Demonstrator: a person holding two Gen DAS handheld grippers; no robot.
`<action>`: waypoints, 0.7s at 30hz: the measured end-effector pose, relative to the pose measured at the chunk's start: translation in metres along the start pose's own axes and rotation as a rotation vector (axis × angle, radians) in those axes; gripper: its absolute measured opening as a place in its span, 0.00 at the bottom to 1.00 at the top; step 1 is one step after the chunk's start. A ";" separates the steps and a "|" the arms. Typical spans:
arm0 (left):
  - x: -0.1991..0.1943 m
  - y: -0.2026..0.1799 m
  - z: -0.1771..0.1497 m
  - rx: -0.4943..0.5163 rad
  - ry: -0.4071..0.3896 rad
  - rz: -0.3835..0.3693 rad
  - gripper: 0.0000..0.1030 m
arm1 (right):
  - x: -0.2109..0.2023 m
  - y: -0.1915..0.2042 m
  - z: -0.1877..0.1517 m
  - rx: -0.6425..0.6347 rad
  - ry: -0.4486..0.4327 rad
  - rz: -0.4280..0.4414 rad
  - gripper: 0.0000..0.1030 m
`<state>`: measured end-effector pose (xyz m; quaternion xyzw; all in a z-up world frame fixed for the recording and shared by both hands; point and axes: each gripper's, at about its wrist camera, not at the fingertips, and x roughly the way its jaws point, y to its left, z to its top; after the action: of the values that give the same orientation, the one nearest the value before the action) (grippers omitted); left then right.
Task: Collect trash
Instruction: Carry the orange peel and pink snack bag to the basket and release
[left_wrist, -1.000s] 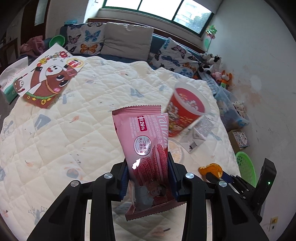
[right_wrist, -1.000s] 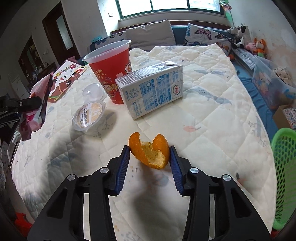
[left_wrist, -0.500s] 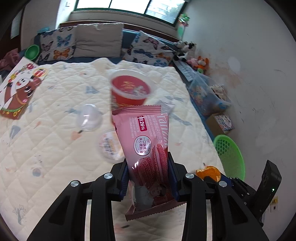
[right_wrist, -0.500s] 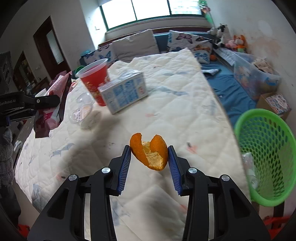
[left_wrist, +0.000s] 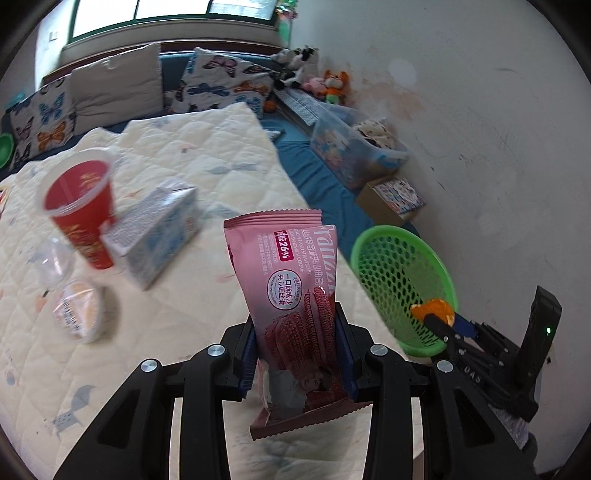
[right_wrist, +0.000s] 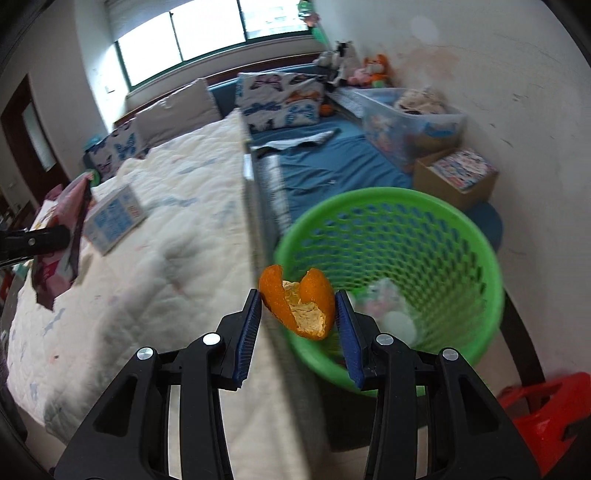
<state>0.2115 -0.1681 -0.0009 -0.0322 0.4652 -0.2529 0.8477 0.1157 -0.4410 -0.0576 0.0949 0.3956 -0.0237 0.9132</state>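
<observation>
Because the orange peel (right_wrist: 297, 308) was light, curled and easily crushed, I held it lightly by its outer edges in the clenched right tool (right_wrist: 298, 316) above the green basket (right_wrist: 476, 236), while my left tool (left_wrist: 295, 350) gripped the thin, crinkly pink wrapper (left_wrist: 291, 291) mid-body.

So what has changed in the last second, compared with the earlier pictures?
The right gripper carried the orange peel off the quilt to the near rim of the green basket. The left gripper swung toward the basket too. Both grips stayed shut: peel in the right, pink wrapper in the left. Nothing has been dropped yet.
</observation>
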 end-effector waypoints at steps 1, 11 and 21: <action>0.004 -0.007 0.002 0.010 0.006 -0.005 0.35 | 0.001 -0.008 0.001 0.009 0.002 -0.012 0.40; 0.042 -0.062 0.017 0.098 0.058 -0.029 0.35 | 0.009 -0.077 -0.001 0.115 0.016 -0.107 0.47; 0.082 -0.110 0.027 0.180 0.104 -0.047 0.35 | -0.008 -0.093 -0.008 0.162 -0.024 -0.104 0.57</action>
<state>0.2252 -0.3066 -0.0168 0.0464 0.4829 -0.3150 0.8157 0.0937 -0.5310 -0.0718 0.1473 0.3856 -0.1043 0.9048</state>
